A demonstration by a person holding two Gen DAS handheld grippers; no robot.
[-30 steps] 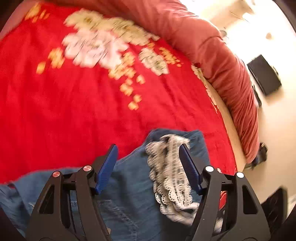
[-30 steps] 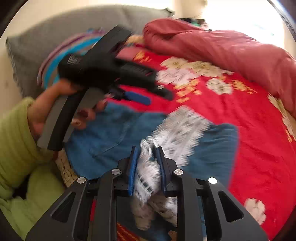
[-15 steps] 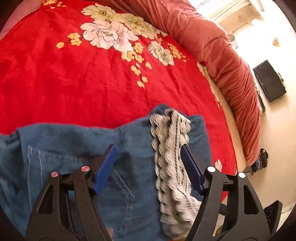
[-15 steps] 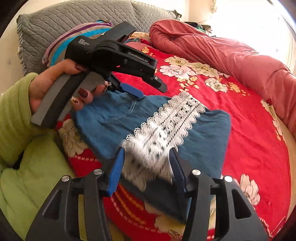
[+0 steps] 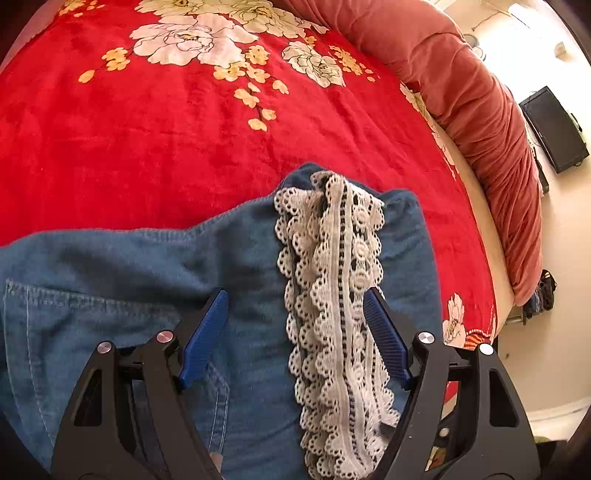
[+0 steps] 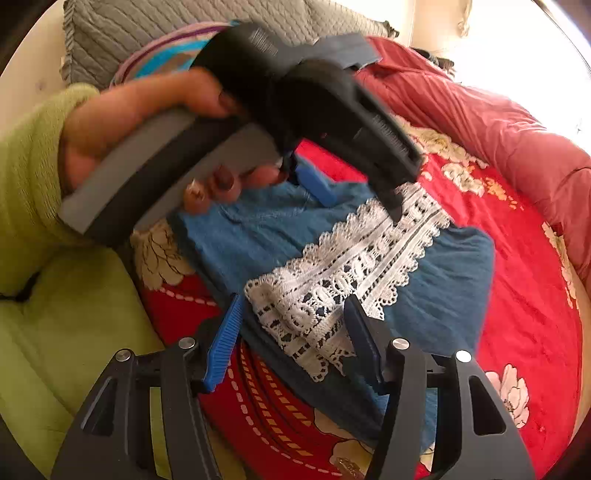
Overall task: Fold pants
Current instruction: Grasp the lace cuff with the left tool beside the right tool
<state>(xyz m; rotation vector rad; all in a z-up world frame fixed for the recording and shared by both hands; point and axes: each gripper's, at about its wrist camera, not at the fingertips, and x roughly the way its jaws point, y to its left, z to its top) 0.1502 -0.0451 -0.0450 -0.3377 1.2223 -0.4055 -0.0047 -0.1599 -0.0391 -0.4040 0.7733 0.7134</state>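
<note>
The blue denim pants (image 5: 155,295) lie folded on the red floral blanket (image 5: 147,140), with a white lace trim band (image 5: 332,295) across the top. They also show in the right wrist view (image 6: 443,280), lace (image 6: 332,280) uppermost. My left gripper (image 5: 295,306) is open just above the denim, holding nothing; it appears in the right wrist view (image 6: 354,188) held in a hand. My right gripper (image 6: 291,310) is open over the near end of the lace, holding nothing.
A rolled pink-red quilt (image 5: 480,110) runs along the bed's far side. A grey pillow (image 6: 184,29) and a striped pillow (image 6: 166,59) lie at the head. The bed edge (image 5: 491,258) drops to a floor with a black device (image 5: 554,129). My green-clad lap (image 6: 74,332) is at left.
My right gripper has opened and let go of the lace end, which now lies flat. My left gripper moved closer over the pants.
</note>
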